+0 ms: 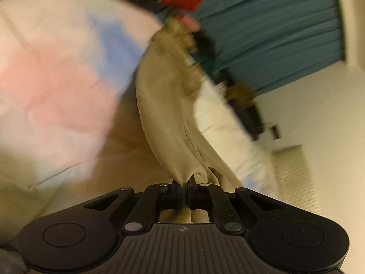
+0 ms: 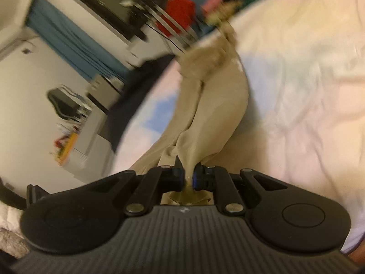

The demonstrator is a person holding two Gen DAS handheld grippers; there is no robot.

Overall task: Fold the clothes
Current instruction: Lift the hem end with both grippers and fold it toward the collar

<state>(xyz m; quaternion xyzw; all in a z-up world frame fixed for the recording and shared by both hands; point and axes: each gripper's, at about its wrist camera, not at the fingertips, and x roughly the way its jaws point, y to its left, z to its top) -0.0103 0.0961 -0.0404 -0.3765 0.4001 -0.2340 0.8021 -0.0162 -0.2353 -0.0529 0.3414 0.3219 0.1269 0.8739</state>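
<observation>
A beige garment (image 1: 168, 105) stretches away from my left gripper (image 1: 184, 183), whose jaws are shut on a bunched edge of it. In the right wrist view the same beige garment (image 2: 212, 105) runs up from my right gripper (image 2: 188, 171), shut on another pinched fold. The cloth hangs taut and creased over a bed cover (image 1: 52, 75) with pale pink, white and blue patches. Its far end is bunched near the bed's far edge, blurred. Both views are smeared by motion.
Teal curtains (image 1: 269, 36) hang behind the bed. A red object (image 2: 179, 13) and mixed clothes lie at the bed's far edge. A dark screen (image 2: 100, 4), a grey cabinet (image 2: 91, 141) and a white wall (image 1: 319, 105) show beyond.
</observation>
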